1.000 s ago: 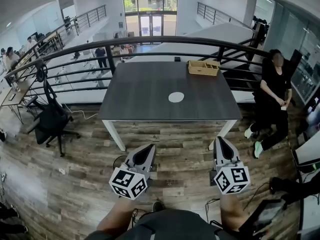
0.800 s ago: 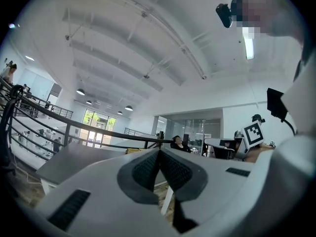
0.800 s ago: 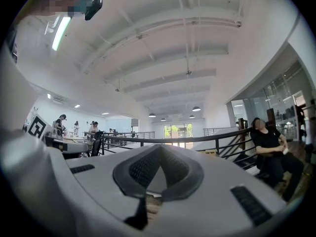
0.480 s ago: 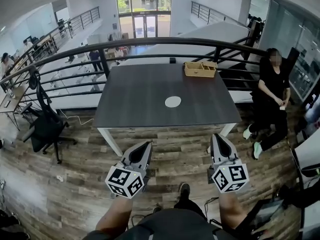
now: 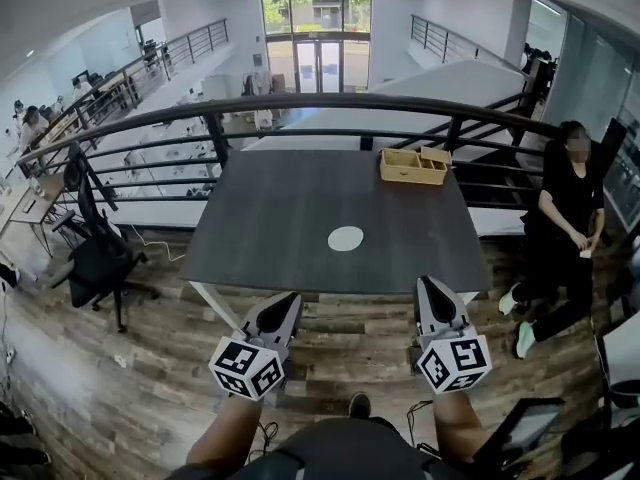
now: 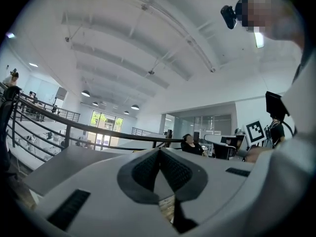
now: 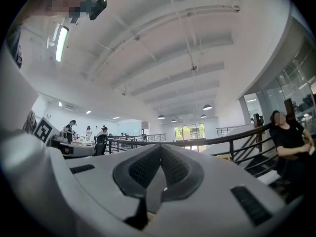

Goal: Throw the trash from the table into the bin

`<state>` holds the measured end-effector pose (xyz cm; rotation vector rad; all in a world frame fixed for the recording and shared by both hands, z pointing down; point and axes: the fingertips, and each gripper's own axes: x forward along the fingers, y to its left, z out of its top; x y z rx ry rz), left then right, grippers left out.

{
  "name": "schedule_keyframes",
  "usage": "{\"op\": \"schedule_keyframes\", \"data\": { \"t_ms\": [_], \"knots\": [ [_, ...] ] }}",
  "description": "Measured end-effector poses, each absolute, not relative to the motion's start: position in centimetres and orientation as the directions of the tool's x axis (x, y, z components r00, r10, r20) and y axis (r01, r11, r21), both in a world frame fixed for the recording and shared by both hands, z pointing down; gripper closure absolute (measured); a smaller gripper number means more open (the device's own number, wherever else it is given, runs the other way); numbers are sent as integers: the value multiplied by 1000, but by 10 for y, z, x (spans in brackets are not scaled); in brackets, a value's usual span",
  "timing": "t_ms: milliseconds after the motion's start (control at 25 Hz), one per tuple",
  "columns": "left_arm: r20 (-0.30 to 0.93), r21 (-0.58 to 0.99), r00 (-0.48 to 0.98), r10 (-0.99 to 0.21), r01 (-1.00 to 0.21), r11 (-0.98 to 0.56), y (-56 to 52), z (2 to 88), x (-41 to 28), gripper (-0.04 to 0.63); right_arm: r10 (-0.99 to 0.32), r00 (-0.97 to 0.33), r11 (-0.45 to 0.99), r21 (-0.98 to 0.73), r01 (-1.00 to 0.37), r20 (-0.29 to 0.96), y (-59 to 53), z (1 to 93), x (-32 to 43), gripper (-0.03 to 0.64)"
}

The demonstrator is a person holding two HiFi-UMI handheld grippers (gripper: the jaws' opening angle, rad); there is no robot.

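A dark grey table (image 5: 280, 208) stands ahead of me by a black railing. On it lies a flat white round piece of trash (image 5: 346, 238), a little right of its middle. My left gripper (image 5: 291, 299) is shut and empty, held level just short of the table's near edge. My right gripper (image 5: 426, 284) is likewise shut and empty at that edge, to the right of the white piece. In the left gripper view the left gripper (image 6: 159, 152) has its ribbed pads pressed together, and in the right gripper view the right gripper (image 7: 160, 149) shows the same. No bin is in view.
A wooden tray (image 5: 413, 165) sits at the table's far right corner. The railing (image 5: 330, 103) runs behind the table. A person in black (image 5: 570, 203) sits on a chair to the right. A black office chair (image 5: 98, 258) stands at the left on the wooden floor.
Both grippers have come forward to the table's near edge, and the table fills more of the head view. Both stay shut.
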<state>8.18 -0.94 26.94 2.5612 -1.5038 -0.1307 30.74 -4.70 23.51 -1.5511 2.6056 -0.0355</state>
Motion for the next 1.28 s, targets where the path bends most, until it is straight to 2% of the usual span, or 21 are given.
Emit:
{"op": "schedule_keyframes", "data": {
  "t_ms": [520, 960, 1280],
  "knots": [
    [26, 192, 406, -913, -899, -394, -102, 267, 139, 586, -840, -537, 542, -73, -837, -79, -155, 236, 367, 609],
    [51, 197, 366, -929, -916, -350, -156, 280, 138, 586, -817, -571, 576, -77, -814, -80, -221, 247, 369, 609],
    [23, 210, 385, -923, -904, -372, -213, 280, 110, 586, -829, -557, 559, -38, -828, -53, -267, 246, 339, 607]
  ]
}}
